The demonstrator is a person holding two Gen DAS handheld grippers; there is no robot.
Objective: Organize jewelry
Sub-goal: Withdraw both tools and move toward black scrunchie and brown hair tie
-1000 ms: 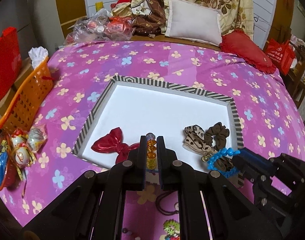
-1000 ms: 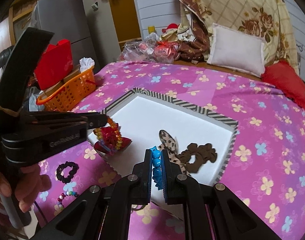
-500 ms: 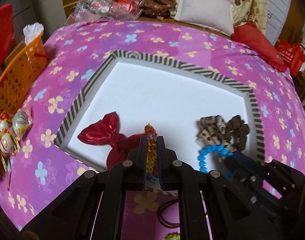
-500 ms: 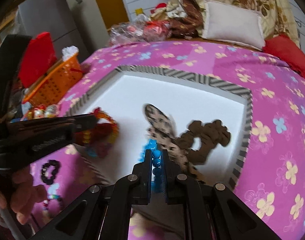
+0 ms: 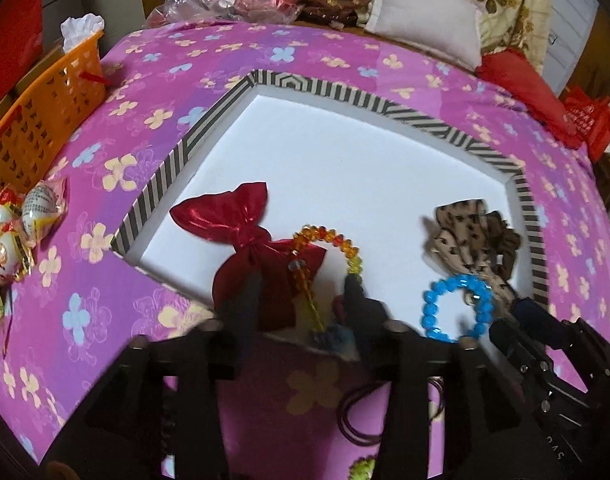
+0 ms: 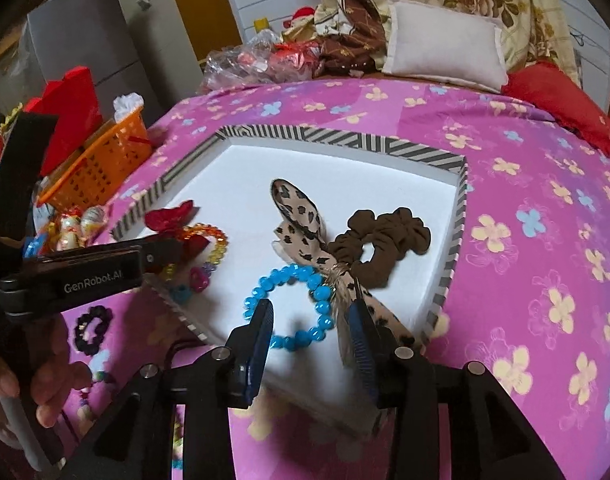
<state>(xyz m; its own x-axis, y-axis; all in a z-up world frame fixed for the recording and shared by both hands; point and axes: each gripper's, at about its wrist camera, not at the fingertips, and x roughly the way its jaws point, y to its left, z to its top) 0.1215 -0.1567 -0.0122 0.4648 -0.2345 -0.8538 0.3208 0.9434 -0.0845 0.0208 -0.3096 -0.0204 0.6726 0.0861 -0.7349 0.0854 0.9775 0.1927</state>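
Note:
A white tray with a striped rim (image 5: 345, 92) (image 6: 345, 140) lies on the pink flowered bedspread. My left gripper (image 5: 301, 300) (image 6: 173, 252) hovers at the tray's near edge with its jaws opening. The amber bead bracelet (image 5: 325, 234) (image 6: 221, 240) lies loose between them, partly on a red foil bow (image 5: 225, 216) (image 6: 169, 216). My right gripper (image 6: 311, 328) (image 5: 517, 312) is also opening. The blue bead bracelet (image 6: 299, 336) (image 5: 427, 308) lies flat on the tray between its fingers, free of the pads, touching a leopard scrunchie (image 6: 301, 216) (image 5: 461, 228). A brown scrunchie (image 6: 393, 236) lies beside that.
An orange basket (image 5: 37, 120) (image 6: 101, 164) and wrapped sweets (image 5: 9, 232) sit left of the tray. A black bead bracelet (image 6: 93, 324) and dark hair ties (image 5: 357, 412) lie on the bedspread in front. A hand (image 6: 9, 380) holds the left gripper. Pillows line the back.
Both grippers sank toward the tray and went from shut on their bracelets to apart. The amber and blue bracelets now lie on the tray.

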